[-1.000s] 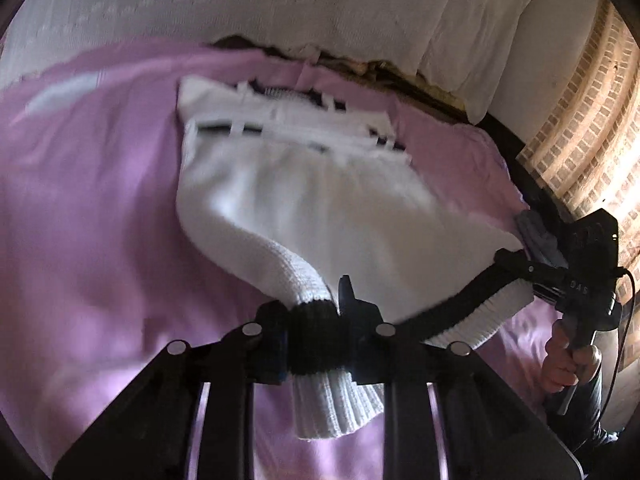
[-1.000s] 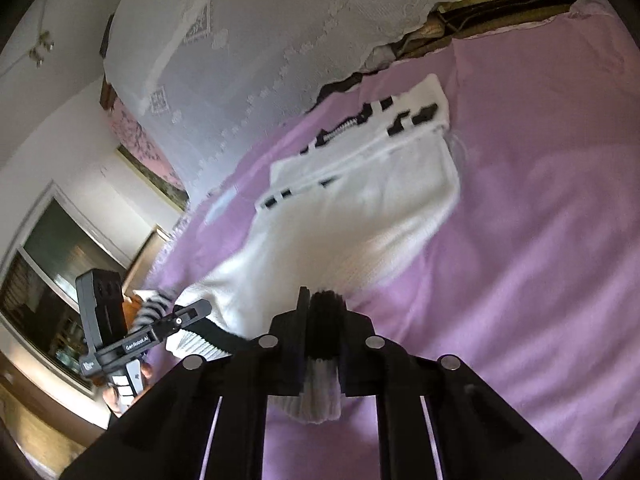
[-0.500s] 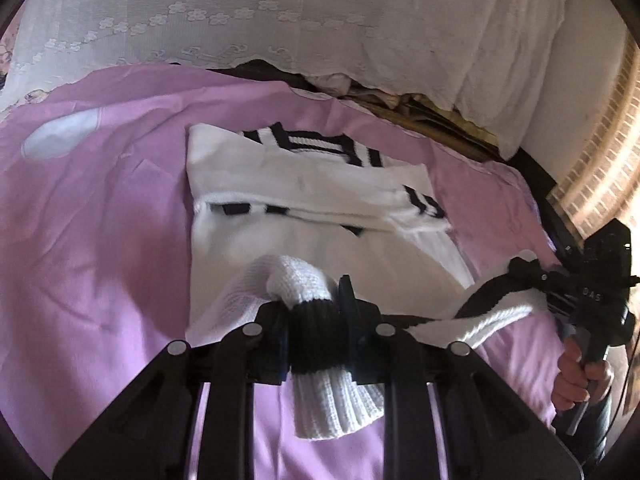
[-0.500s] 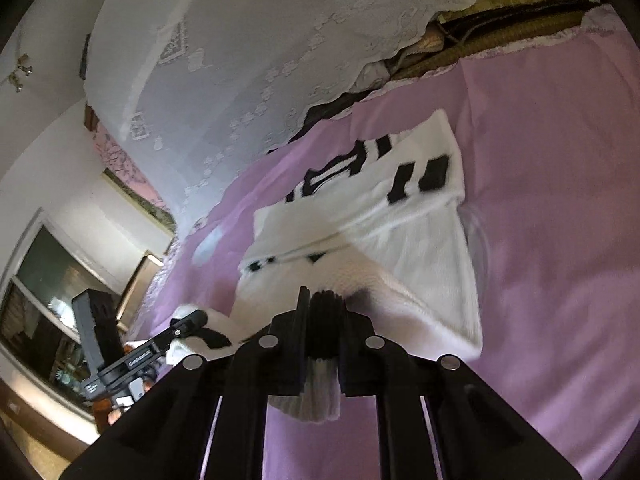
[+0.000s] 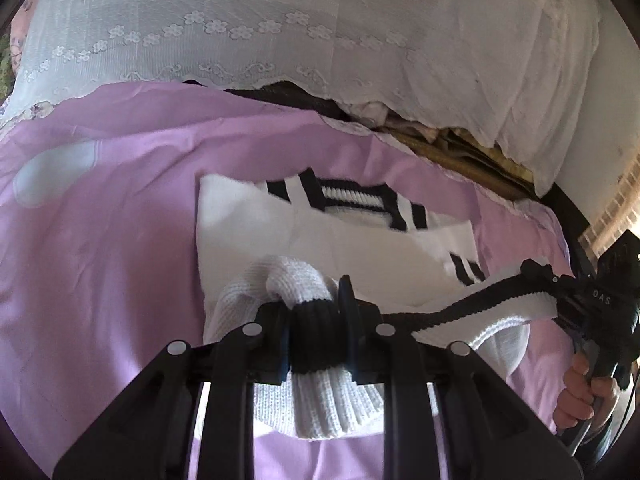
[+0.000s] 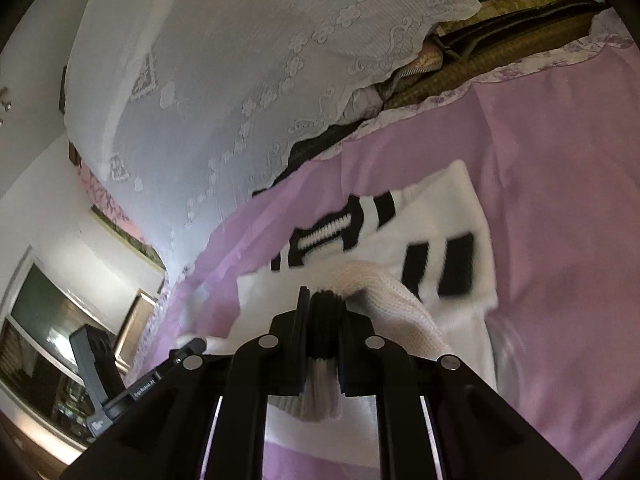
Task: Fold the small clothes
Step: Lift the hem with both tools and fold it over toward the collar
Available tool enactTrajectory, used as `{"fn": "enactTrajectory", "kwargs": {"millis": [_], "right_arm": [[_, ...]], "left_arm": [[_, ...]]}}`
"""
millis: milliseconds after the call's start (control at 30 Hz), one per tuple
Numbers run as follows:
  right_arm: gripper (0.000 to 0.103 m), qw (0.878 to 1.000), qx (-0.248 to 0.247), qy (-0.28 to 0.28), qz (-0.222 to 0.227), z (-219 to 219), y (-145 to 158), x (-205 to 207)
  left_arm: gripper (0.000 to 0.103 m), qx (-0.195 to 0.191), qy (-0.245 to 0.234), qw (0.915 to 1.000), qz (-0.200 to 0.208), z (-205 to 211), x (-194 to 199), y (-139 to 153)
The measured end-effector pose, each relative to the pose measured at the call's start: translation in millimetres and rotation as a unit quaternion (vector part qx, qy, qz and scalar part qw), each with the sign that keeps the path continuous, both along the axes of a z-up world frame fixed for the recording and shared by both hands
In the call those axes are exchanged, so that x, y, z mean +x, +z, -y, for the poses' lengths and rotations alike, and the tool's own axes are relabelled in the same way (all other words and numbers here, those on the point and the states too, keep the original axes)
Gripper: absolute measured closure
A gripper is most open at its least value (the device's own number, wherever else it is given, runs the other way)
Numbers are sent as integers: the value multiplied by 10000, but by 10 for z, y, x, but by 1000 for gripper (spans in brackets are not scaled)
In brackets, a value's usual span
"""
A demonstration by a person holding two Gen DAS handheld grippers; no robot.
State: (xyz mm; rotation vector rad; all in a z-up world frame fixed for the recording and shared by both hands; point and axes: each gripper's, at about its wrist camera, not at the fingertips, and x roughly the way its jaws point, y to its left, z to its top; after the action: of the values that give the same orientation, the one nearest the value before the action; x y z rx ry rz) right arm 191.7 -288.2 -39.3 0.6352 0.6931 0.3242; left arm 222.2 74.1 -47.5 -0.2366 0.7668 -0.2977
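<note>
- Left gripper: jaws clamped tight on the black ribbed hem band of the sweater; white ribbing bunches out below the fingers.
- Right gripper: jaws closed hard on the same black rib band at the other hem corner, white rib hanging under it.
- Sweater: chunky white knit, black stripes and a black-and-white ribbed collar; hem lifted and stretched between both grippers, upper body lying flat on the bedsheet.
- Bedsheet: smooth lilac fabric, soft wrinkles.
- White lace cover, flower embroidery, scalloped edge, draped over the bulk at the far end of the bed.
- Room: white wall, dark window at left in right wrist view.
</note>
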Motion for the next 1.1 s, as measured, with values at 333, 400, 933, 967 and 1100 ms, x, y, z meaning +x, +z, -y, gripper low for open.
{"fn": "enactTrajectory", "kwargs": {"millis": [333, 400, 933, 967, 1100], "right_arm": [[91, 9998, 154, -70, -61, 23, -112, 635], [91, 9998, 164, -124, -86, 43, -133, 748], [90, 9992, 35, -347, -201, 112, -334, 1407], [89, 9991, 88, -327, -245, 124, -378, 1425], [72, 9986, 107, -390, -330, 169, -479, 1440]], "left_arm": [[84, 110, 160, 9998, 75, 51, 605, 22], [84, 149, 178, 9997, 77, 87, 716, 4], [80, 429, 638, 9970, 57, 271, 1205, -291], [79, 482, 646, 9967, -69, 281, 1237, -368], [69, 777, 569, 9951, -202, 366, 1269, -472]]}}
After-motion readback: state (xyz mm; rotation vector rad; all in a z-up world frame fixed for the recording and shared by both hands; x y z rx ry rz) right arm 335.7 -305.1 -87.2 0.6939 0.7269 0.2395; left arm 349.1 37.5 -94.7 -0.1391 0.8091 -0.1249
